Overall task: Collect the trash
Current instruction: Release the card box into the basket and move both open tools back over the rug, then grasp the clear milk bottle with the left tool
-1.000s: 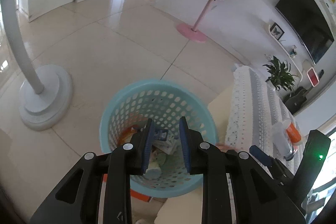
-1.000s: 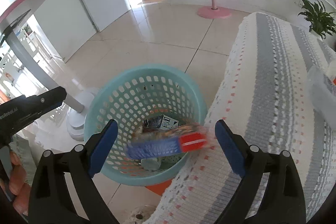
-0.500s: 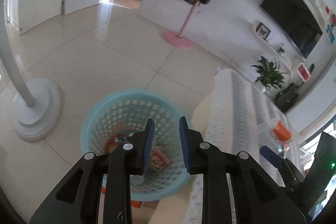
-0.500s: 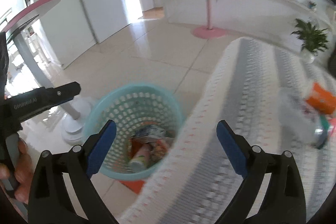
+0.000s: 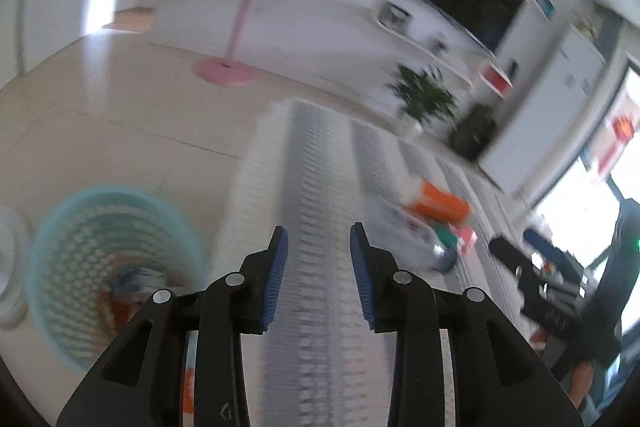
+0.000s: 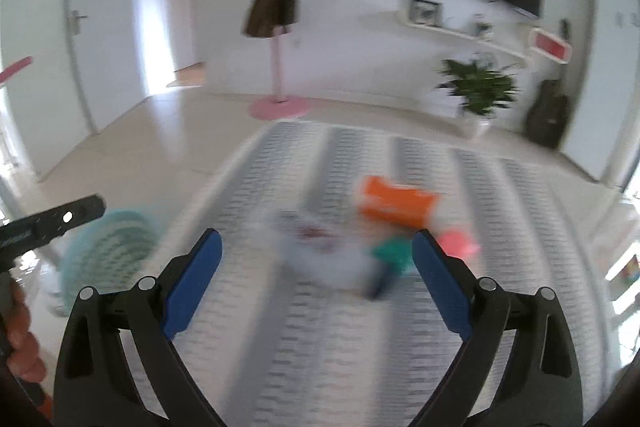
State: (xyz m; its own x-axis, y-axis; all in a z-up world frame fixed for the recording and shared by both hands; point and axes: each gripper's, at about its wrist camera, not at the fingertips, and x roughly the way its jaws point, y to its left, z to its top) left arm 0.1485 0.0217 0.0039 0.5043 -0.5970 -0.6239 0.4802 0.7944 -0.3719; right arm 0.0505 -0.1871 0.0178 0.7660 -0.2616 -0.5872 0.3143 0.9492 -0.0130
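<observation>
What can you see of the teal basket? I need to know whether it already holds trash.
The teal basket is round, with perforated, plastic-looking walls, standing upright on the pale tiled floor beside the edge of the striped cloth-covered surface. Blurred litter lies inside, orange and white-blue pieces, so it already holds trash. An orange scrap shows by its foot. Neither gripper touches it. In the right wrist view it appears low at left.
</observation>
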